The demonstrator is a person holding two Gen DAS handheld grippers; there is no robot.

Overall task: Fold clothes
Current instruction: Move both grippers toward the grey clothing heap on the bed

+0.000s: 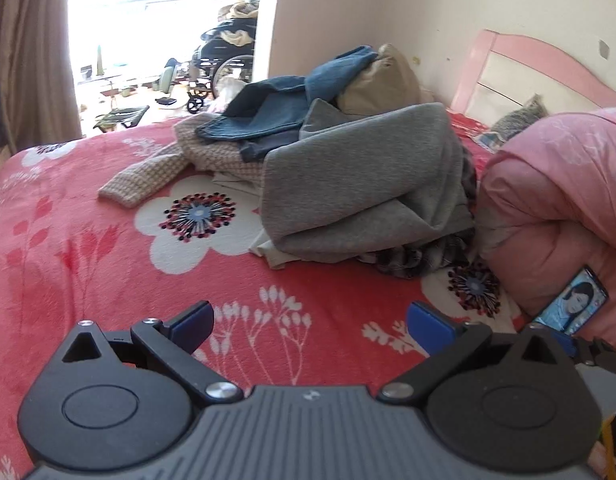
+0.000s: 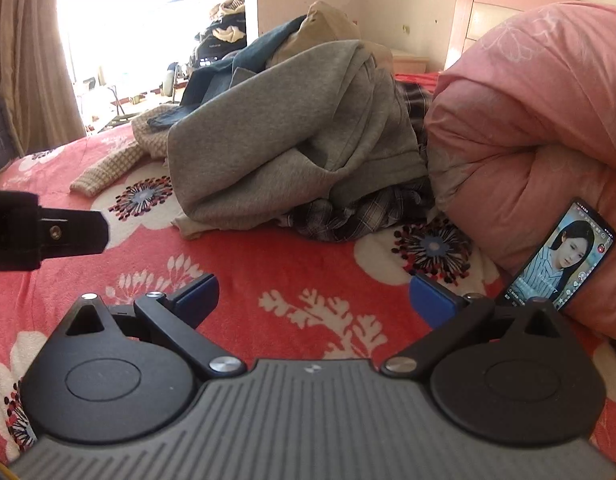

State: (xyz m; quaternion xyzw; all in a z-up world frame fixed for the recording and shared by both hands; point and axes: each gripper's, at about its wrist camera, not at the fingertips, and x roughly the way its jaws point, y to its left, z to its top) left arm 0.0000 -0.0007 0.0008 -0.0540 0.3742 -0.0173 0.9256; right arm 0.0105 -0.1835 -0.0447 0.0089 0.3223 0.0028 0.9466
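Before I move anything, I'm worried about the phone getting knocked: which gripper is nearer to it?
Right. The right gripper has the phone just beyond its right finger; the left gripper sits farther left, beyond the right gripper.

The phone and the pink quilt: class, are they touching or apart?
Touching. The right wrist view shows the phone propped upright, its back leaning directly against the pink quilt, no gap visible.

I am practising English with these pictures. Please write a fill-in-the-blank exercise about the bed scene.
1. Both tongs, left and right, are ____ and hold nothing.
2. The top garment of the pile is ____ in colour.
3. The phone leans against the ____ quilt.
4. The blanket is red with white ____.

Missing words: open; grey; pink; flowers
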